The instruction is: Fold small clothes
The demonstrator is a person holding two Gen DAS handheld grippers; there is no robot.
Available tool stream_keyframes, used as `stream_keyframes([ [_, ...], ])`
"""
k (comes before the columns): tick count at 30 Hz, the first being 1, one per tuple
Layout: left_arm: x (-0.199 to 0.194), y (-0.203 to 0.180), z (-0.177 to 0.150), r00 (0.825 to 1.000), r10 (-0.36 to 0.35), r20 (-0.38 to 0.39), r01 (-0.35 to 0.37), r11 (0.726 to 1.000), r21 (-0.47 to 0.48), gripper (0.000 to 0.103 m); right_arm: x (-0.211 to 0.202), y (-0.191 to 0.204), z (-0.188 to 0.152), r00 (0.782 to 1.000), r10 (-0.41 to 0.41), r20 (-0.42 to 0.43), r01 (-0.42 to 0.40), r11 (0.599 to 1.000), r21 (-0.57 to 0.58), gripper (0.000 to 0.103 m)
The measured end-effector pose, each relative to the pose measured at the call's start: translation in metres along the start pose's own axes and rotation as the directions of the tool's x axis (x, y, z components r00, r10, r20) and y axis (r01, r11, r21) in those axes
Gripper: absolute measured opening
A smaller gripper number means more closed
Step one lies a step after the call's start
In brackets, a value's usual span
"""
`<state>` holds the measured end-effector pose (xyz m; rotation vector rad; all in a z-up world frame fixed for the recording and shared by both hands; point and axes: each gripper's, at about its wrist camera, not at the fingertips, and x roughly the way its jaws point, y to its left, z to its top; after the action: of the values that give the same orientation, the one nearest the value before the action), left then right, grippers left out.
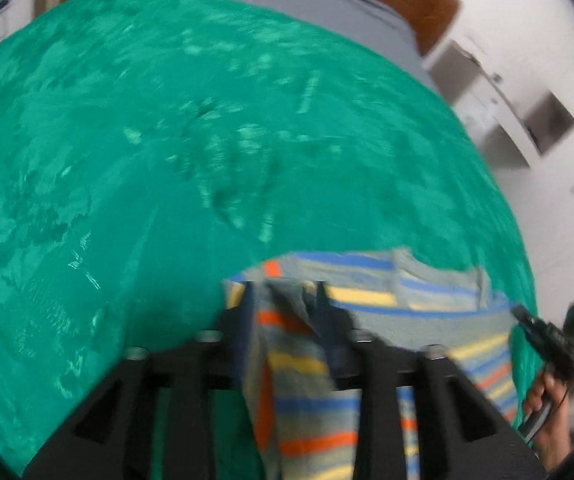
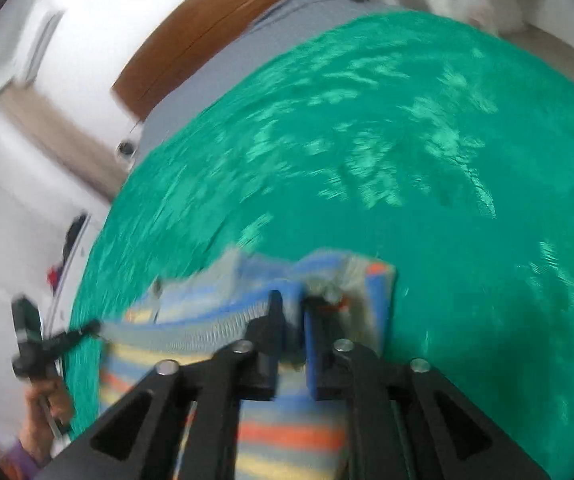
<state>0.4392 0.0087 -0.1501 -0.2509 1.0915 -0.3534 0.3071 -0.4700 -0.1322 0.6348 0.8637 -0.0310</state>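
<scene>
Left gripper (image 1: 283, 286): jaws partly apart, a fold of the striped garment (image 1: 367, 300) between them; whether the pads press it cannot be told through the blur. Right gripper (image 2: 293, 298): jaws narrowly apart, cloth bunched between, grip likewise uncertain. The garment stretches between the two, long axis left to right, lifted over the near part of the green bedcover (image 1: 167, 140). Each hand is at its own end. Only the left view shows the flat middle span; the right shows the bunched hem.
</scene>
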Motion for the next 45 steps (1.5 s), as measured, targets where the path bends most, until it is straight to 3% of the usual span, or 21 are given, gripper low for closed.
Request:
stream_keyframes([
  [3,-0.027,0.01,-0.009,0.997,-0.033,0.068,0.033,0.999,0.004,0.058,-0.009,-0.01,0.004,0.999,-0.012,0.038,0.011,1.0,0.013,0.026],
  [5,-0.046,0.004,-0.026,0.995,-0.065,0.077,0.059,0.995,0.087,0.066,-0.027,-0.001,0.001,0.999,-0.003,0.039,0.005,0.998,-0.067,0.026],
  [8,-0.036,-0.014,-0.043,0.985,-0.151,-0.084,0.165,0.967,0.195,0.066,-0.026,0.034,-0.011,0.99,-0.01,-0.14,-0.027,0.965,-0.262,0.027],
  [10,-0.009,-0.033,-0.048,0.958,-0.176,-0.226,0.225,0.95,0.216,0.067,-0.006,0.049,-0.021,0.96,-0.017,-0.279,-0.07,0.952,-0.297,0.037],
  [12,0.013,-0.046,-0.04,0.962,-0.14,-0.234,0.195,0.953,0.231,0.067,0.025,0.061,-0.023,0.936,-0.049,-0.35,-0.062,0.952,-0.299,0.037],
  [13,0.022,-0.05,-0.03,0.971,-0.128,-0.202,0.172,0.961,0.218,0.067,0.041,0.069,-0.018,0.94,-0.061,-0.337,-0.049,0.951,-0.307,0.037],
  [15,0.025,-0.046,-0.001,0.988,-0.119,-0.096,0.13,0.984,0.12,0.066,0.054,0.082,-0.001,0.979,-0.059,-0.198,-0.008,0.947,-0.32,0.037],
  [16,0.02,-0.04,0.009,0.99,-0.127,-0.058,0.13,0.989,0.065,0.066,0.052,0.089,0.006,0.993,-0.067,-0.094,0.033,0.946,-0.324,0.038],
  [18,0.004,-0.028,0.014,0.985,-0.172,-0.01,0.172,0.985,-0.004,0.069,0.037,0.098,0.011,0.999,-0.032,-0.007,0.028,0.953,-0.302,0.04],
  [20,-0.017,-0.024,0.003,0.982,-0.188,0.004,0.187,0.982,0.037,0.072,0.017,0.102,0.002,1.0,0.015,-0.019,-0.021,0.95,-0.313,0.05],
  [23,-0.041,-0.03,-0.044,0.987,-0.163,-0.012,0.162,0.968,0.192,0.072,-0.015,0.106,-0.033,0.996,-0.021,-0.087,-0.019,0.9,-0.435,0.053],
  [25,-0.041,-0.029,-0.077,0.99,-0.135,-0.046,0.142,0.96,0.242,0.066,-0.03,0.096,-0.063,0.988,-0.016,-0.154,-0.061,0.874,-0.482,0.053],
  [27,-0.037,-0.017,-0.111,0.993,-0.051,-0.109,0.079,0.959,0.272,0.02,-0.037,0.077,-0.091,0.972,-0.043,-0.229,-0.08,0.862,-0.5,0.053],
  [28,-0.033,-0.008,-0.126,0.992,0.015,-0.124,0.021,0.957,0.288,0.013,-0.038,0.063,-0.11,0.96,-0.105,-0.258,-0.047,0.853,-0.52,0.052],
  [30,-0.04,0.011,-0.143,0.994,0.008,-0.11,0.022,0.962,0.273,0.01,-0.045,0.03,-0.14,0.937,-0.242,-0.252,0.065,0.83,-0.553,0.051],
  [33,-0.067,0.03,-0.152,0.993,0.106,-0.059,-0.091,0.972,0.217,0.009,-0.078,-0.008,-0.149,0.948,-0.233,-0.215,0.116,0.886,-0.448,0.051],
  [34,-0.076,0.033,-0.156,0.993,0.111,-0.041,-0.101,0.975,0.197,0.012,-0.088,-0.012,-0.151,0.951,-0.231,-0.205,0.126,0.896,-0.425,0.051],
  [35,-0.09,0.035,-0.162,0.994,0.112,-0.014,-0.107,0.978,0.178,0.03,-0.102,-0.012,-0.155,0.958,-0.22,-0.183,0.131,0.906,-0.404,0.053],
  [36,-0.102,0.034,-0.17,0.995,0.097,0.007,-0.097,0.98,0.172,0.055,-0.12,-0.011,-0.161,0.966,-0.218,-0.137,0.148,0.908,-0.393,0.053],
  [38,-0.118,0.028,-0.185,0.992,0.112,0.056,-0.12,0.978,0.173,0.078,-0.143,-0.008,-0.178,0.978,-0.193,-0.08,0.145,0.906,-0.398,0.057],
  [45,-0.136,0.007,-0.218,0.975,0.184,0.127,-0.206,0.96,0.189,0.083,-0.187,-0.014,-0.233,0.991,-0.13,0.039,0.136,0.95,-0.28,0.063],
])
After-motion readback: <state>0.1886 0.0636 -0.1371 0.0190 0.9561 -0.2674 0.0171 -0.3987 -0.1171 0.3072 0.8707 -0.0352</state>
